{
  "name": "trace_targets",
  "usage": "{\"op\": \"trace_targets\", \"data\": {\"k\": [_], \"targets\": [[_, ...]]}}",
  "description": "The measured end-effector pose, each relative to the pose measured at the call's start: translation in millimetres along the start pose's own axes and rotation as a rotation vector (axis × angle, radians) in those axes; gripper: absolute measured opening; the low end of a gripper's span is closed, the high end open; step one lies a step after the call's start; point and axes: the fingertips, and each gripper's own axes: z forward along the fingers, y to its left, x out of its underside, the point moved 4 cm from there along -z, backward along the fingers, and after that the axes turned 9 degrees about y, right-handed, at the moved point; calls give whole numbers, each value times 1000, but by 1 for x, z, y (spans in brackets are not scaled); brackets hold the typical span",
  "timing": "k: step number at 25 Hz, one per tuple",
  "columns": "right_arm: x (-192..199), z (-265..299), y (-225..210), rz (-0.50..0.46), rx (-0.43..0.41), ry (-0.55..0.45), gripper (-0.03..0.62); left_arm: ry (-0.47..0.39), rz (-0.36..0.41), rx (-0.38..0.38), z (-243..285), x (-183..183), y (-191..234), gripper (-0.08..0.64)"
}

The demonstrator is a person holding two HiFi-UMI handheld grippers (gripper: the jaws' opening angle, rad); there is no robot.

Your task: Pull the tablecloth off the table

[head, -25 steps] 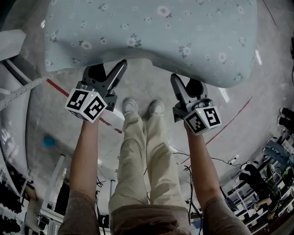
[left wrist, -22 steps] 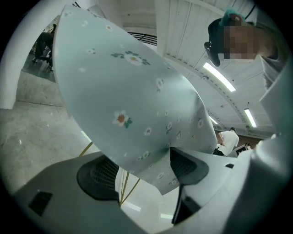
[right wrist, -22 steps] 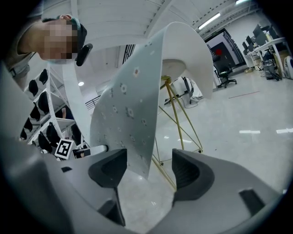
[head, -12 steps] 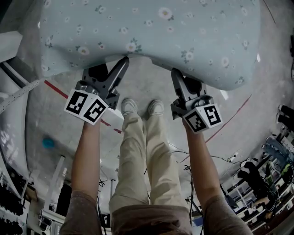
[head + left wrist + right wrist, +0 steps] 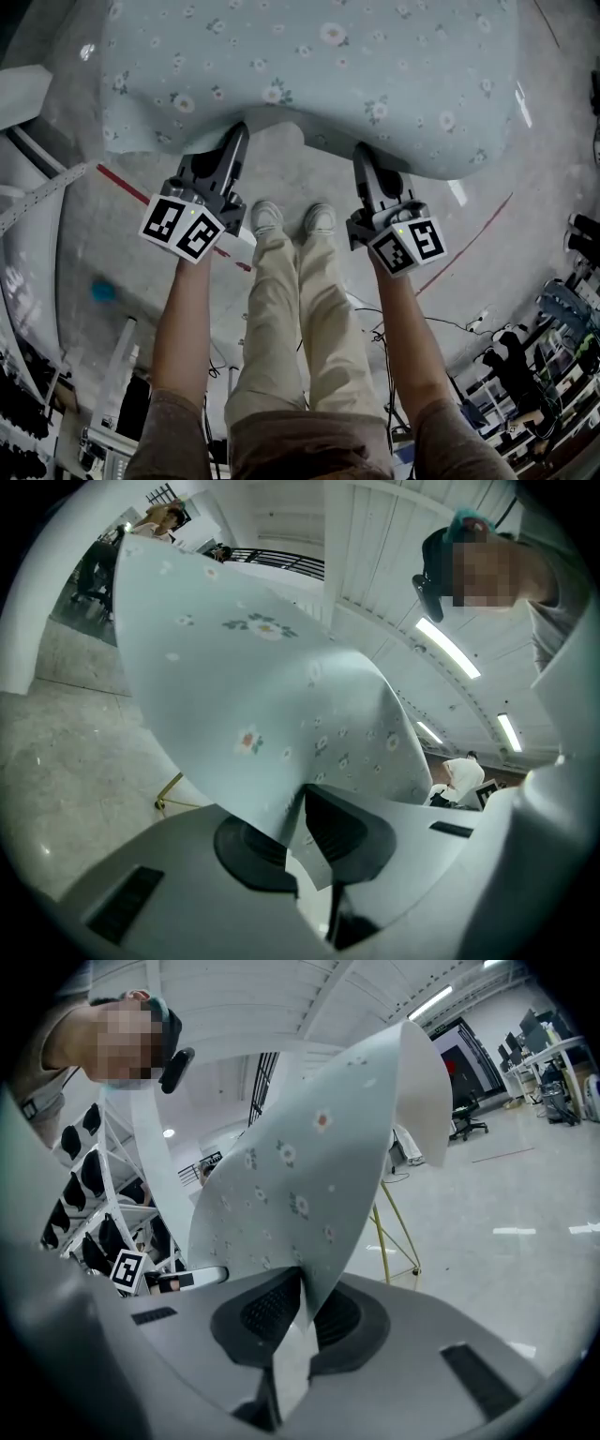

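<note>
Two claws bite the near hem of the tablecloth (image 5: 319, 75), which fills the upper part of the head view. The left claw (image 5: 232, 139) meets the hem left of centre and the right claw (image 5: 364, 157) right of centre, with a shallow curve of hem between them. Both have just been closing, and each is clamped on the fabric. In the left gripper view a fold of cloth passes down between the two dark pads (image 5: 338, 827), which press on it from both sides. In the right gripper view a thin edge of cloth is pinched the same way, and a strip of it runs on below the pads toward the bottom of the frame. From each pinch the cloth rises and fans out, up and to the left in the left gripper view, up and to the right in the right one.

The cloth is pale blue-green, thin and smooth-looking, printed with small scattered flowers. It bends in broad soft curves rather than sharp creases. The claws have matte grey, rounded shells, and their pads are black with fine ridges. Below the hem lies a grey speckled floor (image 5: 300, 169) crossed by a red line (image 5: 122, 184). A slim yellowish table leg (image 5: 396, 1237) shows right of the cloth in the right gripper view.
</note>
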Motion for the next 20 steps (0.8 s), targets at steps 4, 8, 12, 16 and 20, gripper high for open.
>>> {"op": "trace_targets", "data": {"k": [4, 8, 12, 16, 20], "targets": [[2, -12, 11, -4, 1, 22, 12, 12, -10, -24, -11, 2, -11, 31], [1, -32, 27, 10, 2, 39, 8, 32, -29, -50, -28, 3, -28, 21], [-2, -51, 41, -7, -10, 62, 8, 58, -32, -69, -46, 2, -46, 21], [-17, -74, 63, -10, -15, 82, 8, 59, -32, -89, -67, -9, -70, 20], [-45, -102, 86, -36, -14, 79, 8, 56, -32, -117, -85, -32, -102, 20]]}}
